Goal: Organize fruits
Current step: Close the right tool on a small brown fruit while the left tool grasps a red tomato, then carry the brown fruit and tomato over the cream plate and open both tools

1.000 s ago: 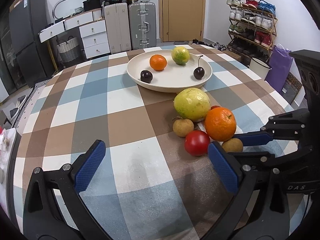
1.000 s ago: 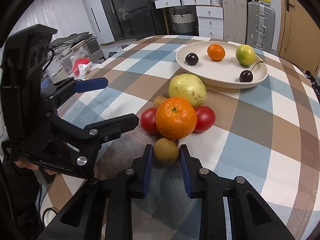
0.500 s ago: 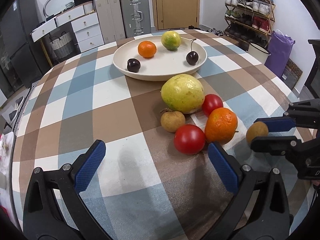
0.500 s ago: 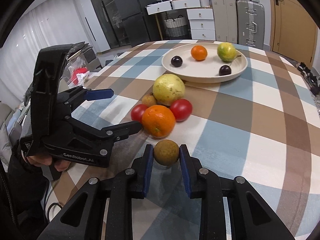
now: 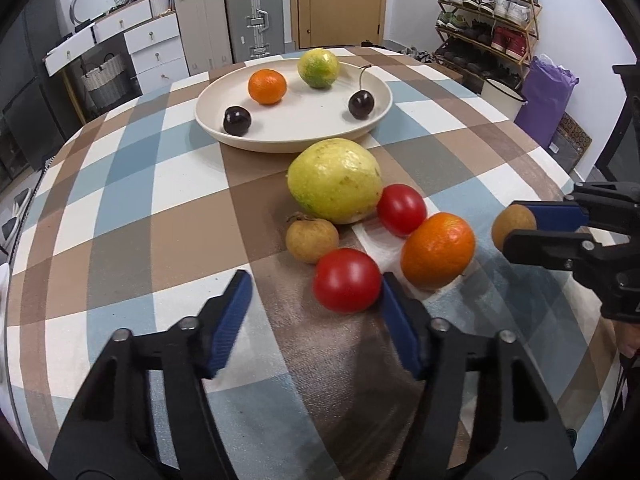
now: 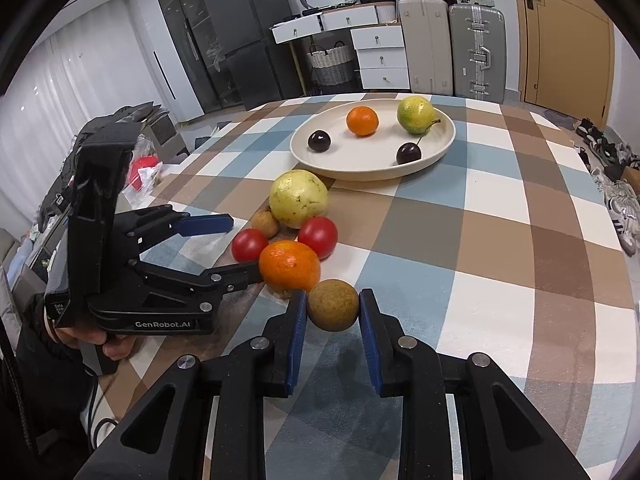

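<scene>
My right gripper (image 6: pixel 333 312) is shut on a small brown longan (image 6: pixel 333 305) and holds it above the checked tablecloth; it also shows in the left wrist view (image 5: pixel 513 227). My left gripper (image 5: pixel 316 312) is open, its right pad beside a red tomato (image 5: pixel 346 280). On the cloth lie a second tomato (image 5: pixel 401 209), an orange (image 5: pixel 438 254), a yellow-green guava (image 5: pixel 334 181) and another longan (image 5: pixel 312 239). A cream plate (image 5: pixel 316 120) behind them holds a small orange (image 5: pixel 267 86), a green citrus (image 5: pixel 318 67) and two dark cherries (image 5: pixel 237 121).
The round table's edge (image 6: pixel 624 264) curves off at the right, with shoes on the floor beyond. Suitcases (image 6: pixel 476 52), white drawers (image 6: pixel 378 56) and a door stand behind the table. A shoe rack (image 5: pixel 488 4) and a purple bag (image 5: pixel 548 92) stand at the right.
My right gripper has lifted the longan away from the fruit pile. My left gripper has moved forward to the nearest red tomato, and its jaws have narrowed somewhat.
</scene>
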